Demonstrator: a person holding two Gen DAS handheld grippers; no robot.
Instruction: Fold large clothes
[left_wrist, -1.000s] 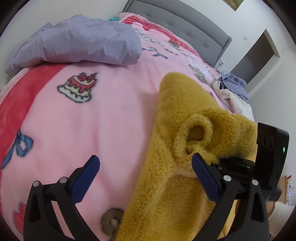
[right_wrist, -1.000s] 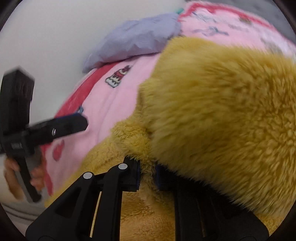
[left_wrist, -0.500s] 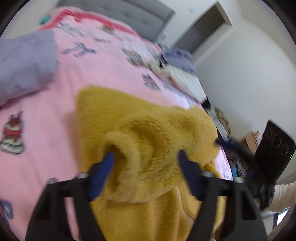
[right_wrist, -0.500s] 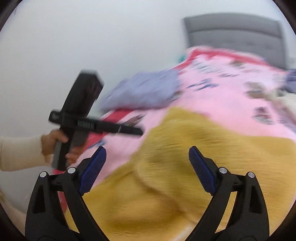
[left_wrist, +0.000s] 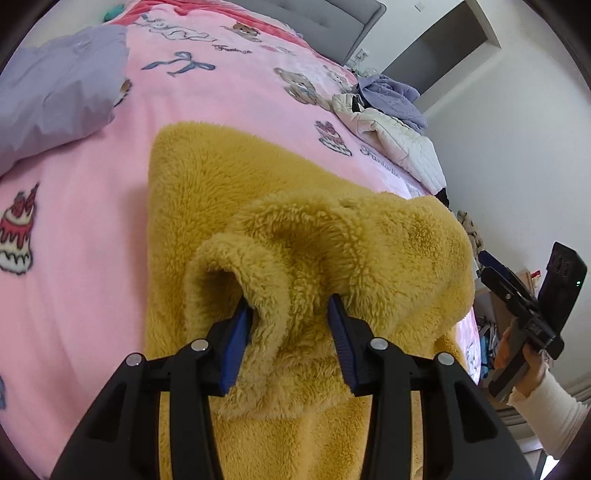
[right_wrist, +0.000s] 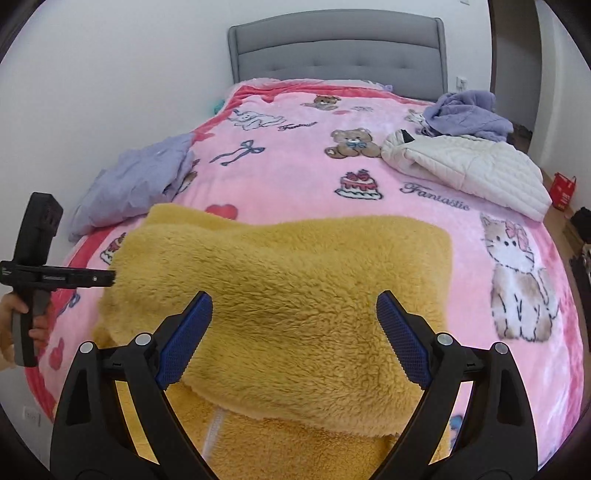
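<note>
Both wrist cameras sit close above the yellow fleece (left_wrist: 229, 192) (right_wrist: 295, 266), facing up the bed (right_wrist: 295, 173) toward its headboard (right_wrist: 336, 51).

Both grippers are black plastic with silver screws and ribbed blue fingers (right_wrist: 184, 341); a cream knit sleeve (left_wrist: 550, 410) covers one wrist.

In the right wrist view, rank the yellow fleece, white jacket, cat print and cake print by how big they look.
1. yellow fleece, though it is nearest the camera
2. white jacket
3. cat print, closer than the jacket, so their order is unsure
4. cake print
</note>
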